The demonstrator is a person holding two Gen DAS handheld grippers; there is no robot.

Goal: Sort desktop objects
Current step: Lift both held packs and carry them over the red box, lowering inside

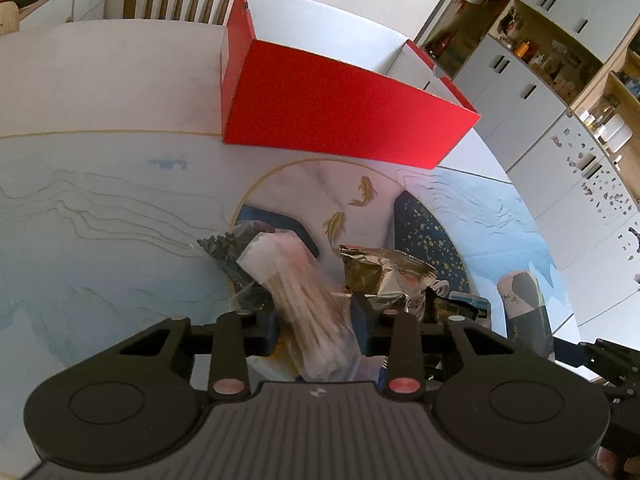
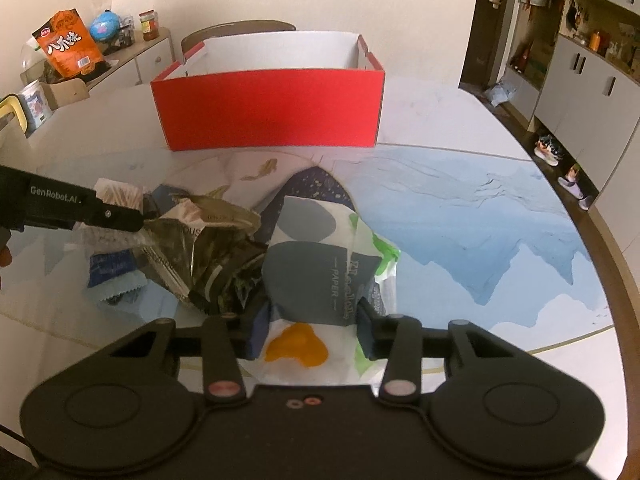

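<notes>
Left wrist view looks down past the left gripper (image 1: 316,316), whose two fingers are clamped on a clear bag of cotton swabs (image 1: 308,292). Just right of the bag lies a crumpled gold foil wrapper (image 1: 384,276), on a desk (image 1: 100,208) printed with pale blue mountains and gold fish. An open red box (image 1: 340,116) with a white inside stands farther back on the desk, well apart from the pile. Right wrist view shows the right gripper (image 2: 312,326) pressed closed on a soft tissue pack (image 2: 316,276) printed with grey, orange and green shapes. To its left sit the foil wrapper and a small blue sachet (image 2: 112,268), with the left gripper reaching in from the frame's left edge.
</notes>
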